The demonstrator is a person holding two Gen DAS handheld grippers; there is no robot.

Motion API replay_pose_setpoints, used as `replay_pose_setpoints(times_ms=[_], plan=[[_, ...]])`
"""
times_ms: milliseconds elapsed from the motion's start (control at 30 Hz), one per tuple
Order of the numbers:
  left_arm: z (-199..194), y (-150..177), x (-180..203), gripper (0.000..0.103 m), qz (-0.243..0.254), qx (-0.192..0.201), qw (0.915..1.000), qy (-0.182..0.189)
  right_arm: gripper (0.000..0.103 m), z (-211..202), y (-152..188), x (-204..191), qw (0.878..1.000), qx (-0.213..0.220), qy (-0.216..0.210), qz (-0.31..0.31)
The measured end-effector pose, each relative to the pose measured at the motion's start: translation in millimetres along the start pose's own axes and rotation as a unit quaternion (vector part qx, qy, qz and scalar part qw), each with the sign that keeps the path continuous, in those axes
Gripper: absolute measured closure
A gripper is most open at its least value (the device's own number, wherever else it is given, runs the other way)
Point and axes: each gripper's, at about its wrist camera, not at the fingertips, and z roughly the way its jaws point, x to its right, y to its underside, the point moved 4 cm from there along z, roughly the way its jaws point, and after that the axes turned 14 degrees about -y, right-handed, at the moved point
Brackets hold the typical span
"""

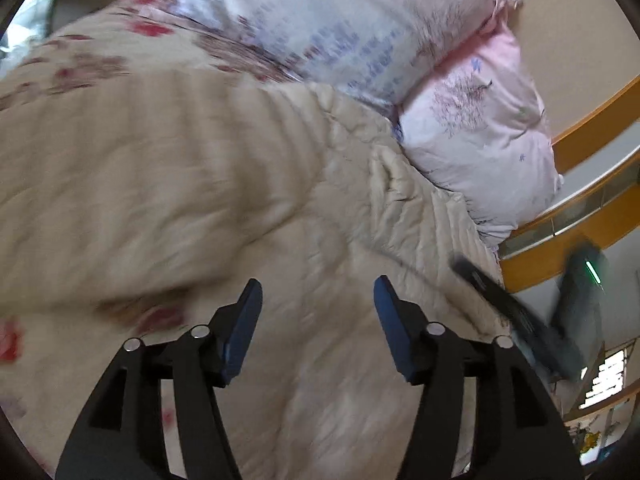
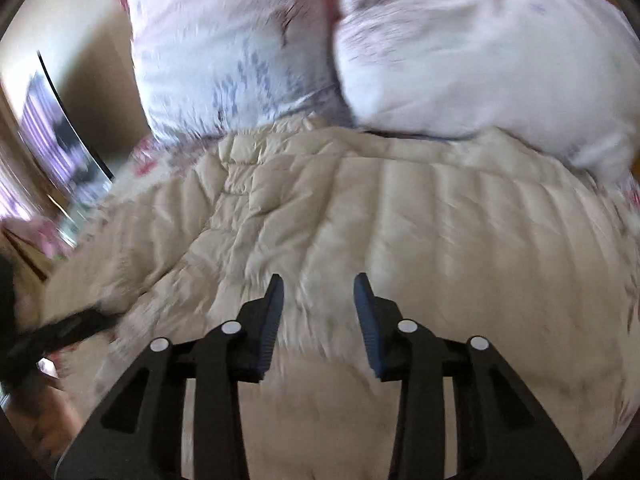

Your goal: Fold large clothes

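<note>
A large cream quilted down jacket (image 1: 248, 184) lies spread on a bed; it also fills the right wrist view (image 2: 400, 220). My left gripper (image 1: 318, 300) is open and empty, hovering over the jacket's middle. My right gripper (image 2: 319, 294) is open and empty above the jacket's lower part. The right gripper shows blurred at the right edge of the left wrist view (image 1: 520, 312). The left gripper shows as a dark blur at the left in the right wrist view (image 2: 60, 332). Both views are motion-blurred.
Two pale floral pillows (image 1: 360, 28) (image 1: 480, 128) lie at the head of the bed, beyond the jacket (image 2: 224, 52) (image 2: 480, 52). A floral bedsheet (image 1: 80, 52) lies under the jacket. An orange wooden frame (image 1: 592, 132) stands at the right.
</note>
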Motion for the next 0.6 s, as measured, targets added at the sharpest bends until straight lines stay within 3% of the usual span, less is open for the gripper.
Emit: replay_pose_setpoints(times_ms=[133, 200, 267, 333, 600], plan=[[-31.2, 23.9, -57.3, 0.041, -0.038, 0.02, 0.998, -0.047, 0.062, 62.6, -0.4, -0.6, 0.997, -0.068, 0.04, -0.02], [-40.2, 31.3, -85.4, 0.041, -0.075, 0.024, 0.9948, -0.064, 0.062, 65.4, 0.3, -2.2, 0.996, -0.064, 0.05, -0.028], [-46.7, 35.2, -107.2, 0.041, -0.107, 0.029, 0.9914, -0.07, 0.056, 52.3, 2.8, -2.3, 0.998, -0.059, 0.014, 0.005], [-50.8, 35.6, -128.2, 0.041, -0.147, 0.039, 0.9855, -0.076, 0.043, 36.8, 5.5, -0.9, 0.997, -0.051, -0.033, 0.038], [-49.5, 24.1, -179.4, 0.043, -0.29, 0.074, 0.9521, -0.062, 0.038, -12.9, 27.9, -19.1, 0.992, -0.041, -0.107, 0.05]])
